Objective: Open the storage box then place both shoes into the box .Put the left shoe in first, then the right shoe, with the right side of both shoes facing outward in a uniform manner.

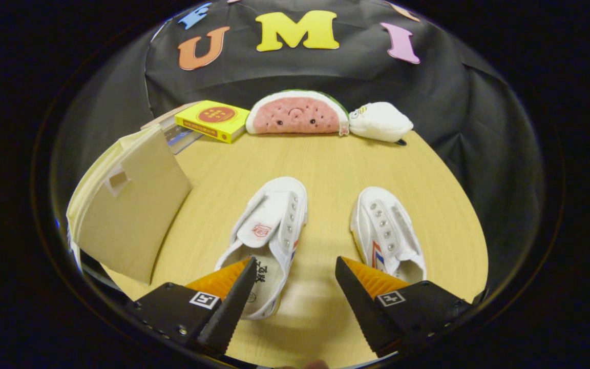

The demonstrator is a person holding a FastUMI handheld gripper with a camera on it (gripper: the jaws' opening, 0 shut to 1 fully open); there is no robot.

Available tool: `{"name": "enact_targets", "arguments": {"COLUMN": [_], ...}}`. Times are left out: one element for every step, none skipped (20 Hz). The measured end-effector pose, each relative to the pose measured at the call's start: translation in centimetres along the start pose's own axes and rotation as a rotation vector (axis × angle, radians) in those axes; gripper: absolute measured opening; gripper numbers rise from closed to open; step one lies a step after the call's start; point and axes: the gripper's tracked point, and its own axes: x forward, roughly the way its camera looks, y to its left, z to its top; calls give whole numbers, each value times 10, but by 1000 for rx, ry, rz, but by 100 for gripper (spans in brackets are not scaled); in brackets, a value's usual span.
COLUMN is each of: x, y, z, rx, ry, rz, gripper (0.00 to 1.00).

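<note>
table (325,169): round-edged light wood | storage box (131,215): cream fabric, flap shut, at table's left edge, left of the claw | left shoe (269,225): white canvas, heel behind left finger | right shoe (390,233): white canvas, just beyond right finger | claw (292,269): released, fingers spread wide, gripping nothing

Table (325,169) – shoes (269,225), box (131,215), book (213,120), plushes (297,115).
</note>
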Motion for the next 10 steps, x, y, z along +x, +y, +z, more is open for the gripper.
{"name": "enact_targets", "arguments": {"x": [7, 15, 20, 24, 27, 30, 30, 32, 32, 31], "y": [0, 2, 3, 3, 4, 5, 6, 9, 9, 10], "z": [2, -1, -1, -2, -1, -1, -1, -3, -2, -3], "rx": [11, 17, 25, 33, 43, 55, 71, 86, 99, 105], "ry": [3, 17, 32, 43, 52, 62, 76, 94, 105, 119], "rz": [4, 10, 18, 22, 32, 41, 52, 64, 65, 73], "gripper": [92, 89, 80, 71, 62, 52, 41, 33, 20, 19]}}
